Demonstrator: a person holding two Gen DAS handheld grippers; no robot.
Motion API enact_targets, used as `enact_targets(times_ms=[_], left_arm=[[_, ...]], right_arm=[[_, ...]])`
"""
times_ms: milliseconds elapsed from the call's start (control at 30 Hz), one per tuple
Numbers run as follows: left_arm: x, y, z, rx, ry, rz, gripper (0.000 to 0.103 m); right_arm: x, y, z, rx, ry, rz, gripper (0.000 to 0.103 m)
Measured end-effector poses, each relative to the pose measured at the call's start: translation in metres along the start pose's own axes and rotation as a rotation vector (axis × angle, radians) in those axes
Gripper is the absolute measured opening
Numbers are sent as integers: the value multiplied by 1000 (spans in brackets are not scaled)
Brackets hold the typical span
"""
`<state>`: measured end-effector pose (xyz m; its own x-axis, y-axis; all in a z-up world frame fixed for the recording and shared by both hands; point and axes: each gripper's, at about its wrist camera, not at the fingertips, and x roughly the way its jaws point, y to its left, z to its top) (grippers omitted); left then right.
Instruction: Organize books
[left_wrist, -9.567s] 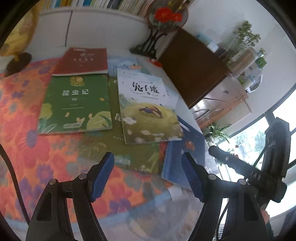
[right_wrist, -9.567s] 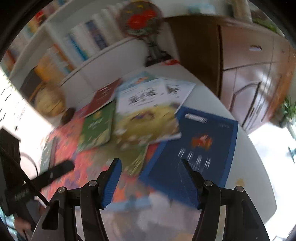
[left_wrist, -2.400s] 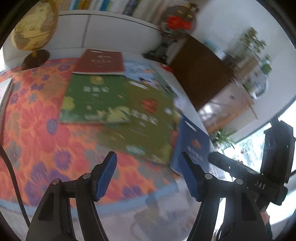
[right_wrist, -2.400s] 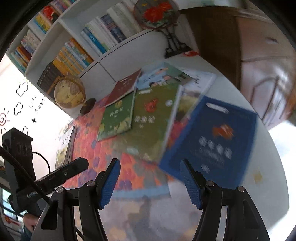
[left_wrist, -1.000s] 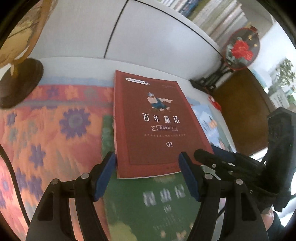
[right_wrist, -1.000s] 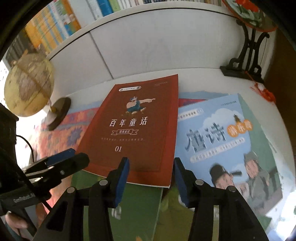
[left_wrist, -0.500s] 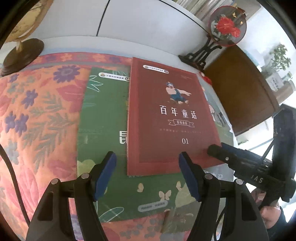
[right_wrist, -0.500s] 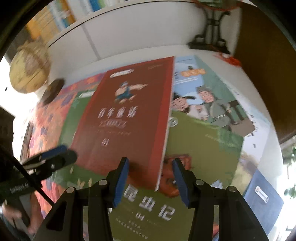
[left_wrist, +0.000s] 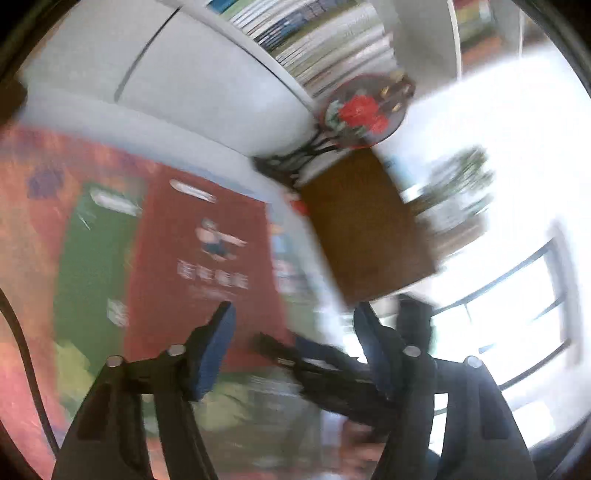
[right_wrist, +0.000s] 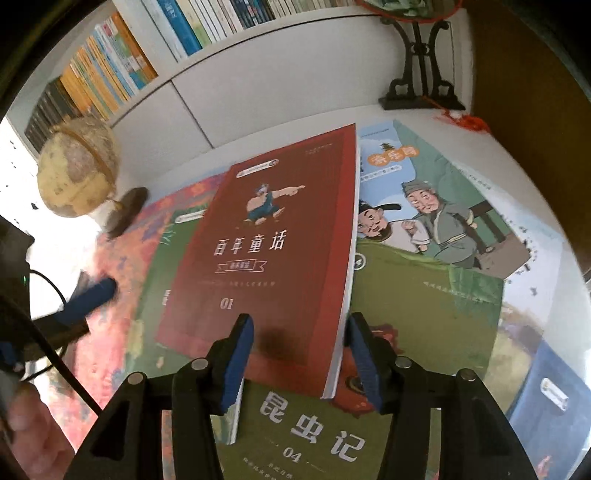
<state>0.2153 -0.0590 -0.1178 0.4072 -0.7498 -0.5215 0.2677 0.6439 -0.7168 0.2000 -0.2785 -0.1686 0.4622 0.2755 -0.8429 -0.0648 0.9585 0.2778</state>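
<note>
Red book (right_wrist: 273, 258) hides most of the green book (right_wrist: 166, 273); left view blurred.

surface: white table (right_wrist: 436, 140) | on it: floral cloth (right_wrist: 110, 332), globe (right_wrist: 79, 173), fan stand (right_wrist: 421, 85), overlapping books (right_wrist: 436, 306)

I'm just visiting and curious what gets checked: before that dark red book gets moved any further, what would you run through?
1. Dark red paperback book lies on top of the green book: ok.
2. Its near corner sits between the right hand-held gripper pads: ok.
3. Pads pressing it: not ok, jaws opening.
4. Left hand-held gripper clear of the book: ok, jaws closing on nothing.
5. Left view sharp: not ok, blurred.
</note>
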Motion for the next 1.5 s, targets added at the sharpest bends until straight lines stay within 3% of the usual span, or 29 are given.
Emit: enact_targets(times_ms=[100, 133, 200, 300, 533, 567, 633, 667, 700, 733, 767, 833, 967, 1067, 1133, 1200, 1333, 1500], left_arm=[[9, 24, -2, -57, 28, 124, 52], [6, 30, -4, -56, 7, 204, 54], [9, 38, -7, -41, 34, 280, 67], [24, 53, -14, -67, 132, 295, 67], [37, 39, -17, 18, 131, 346, 69], [36, 39, -17, -1, 121, 324, 70], [22, 52, -15, -95, 80, 197, 69], [13, 58, -16, -137, 53, 92, 66], [11, 63, -15, -224, 61, -128, 66], [13, 63, -16, -287, 65, -239, 66], [16, 54, -15, -266, 65, -235, 65], [22, 43, -13, -172, 68, -95, 65], [17, 54, -8, -199, 47, -3, 65], [8, 60, 4, -138, -1, 176, 68], [13, 64, 9, -103, 33, 261, 68], [23, 69, 9, -89, 84, 306, 68], [32, 62, 5, -48, 118, 307, 68], [46, 40, -5, 70, 147, 361, 79]], right_arm=[[-1, -1, -1, 1, -2, 14, 52], [-1, 0, -1, -4, 2, 16, 52], [-2, 0, -2, -9, 9, 18, 52], [-2, -1, -2, 2, 12, 16, 52], [0, 7, -2, 7, 47, -14, 53], [0, 8, -3, 2, 45, -22, 53], [0, 6, -4, 3, 33, -24, 53], [-1, 3, -4, 8, 26, -19, 53], [-1, 0, -4, 16, 21, 8, 53], [-1, -2, -5, 30, 24, 58, 53], [1, -4, -5, 49, 27, 102, 53], [2, -4, -5, 64, 28, 133, 53], [2, 0, -4, 47, 41, 107, 52], [0, -4, 1, 59, 31, 73, 52], [3, -7, 7, 84, 30, 68, 52], [3, -8, 11, 92, 32, 52, 52], [6, -4, 13, 78, 31, 15, 52], [10, 3, 15, 40, 29, -9, 52]])
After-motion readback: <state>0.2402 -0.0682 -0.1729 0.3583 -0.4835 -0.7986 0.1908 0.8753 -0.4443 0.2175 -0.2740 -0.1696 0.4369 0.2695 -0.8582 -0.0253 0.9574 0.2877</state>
